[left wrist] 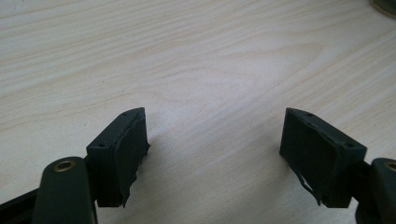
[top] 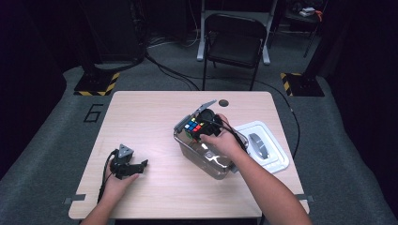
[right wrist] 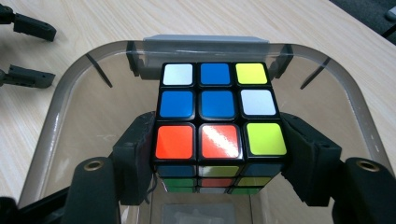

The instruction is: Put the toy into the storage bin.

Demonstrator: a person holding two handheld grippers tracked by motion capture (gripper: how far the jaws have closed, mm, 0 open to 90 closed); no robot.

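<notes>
The right gripper (right wrist: 217, 154) had its jaws pressed against two opposite sides of the puzzle cube (right wrist: 217, 109), gripping it low on its flanks so the coloured top face stayed level. The cube hung inside the mouth of the clear plastic bin (right wrist: 56, 107), close to the end with the grey latch (right wrist: 205, 44), apparently so it could go straight down or come straight up without catching the rim. Whether it was going in or coming out, I could not tell.

From above, the right hand (top: 220, 140) reached over the bin (top: 206, 161), which stood toward the right of the counter (top: 141, 117). Its white lid (top: 277, 154) lay just beside it on the right, out of the way of the opening.

The left gripper (top: 141, 165) waited well apart, low over bare wood, its jaws wide and holding nothing, seemingly parked until needed to steady the bin or fetch the lid.
</notes>
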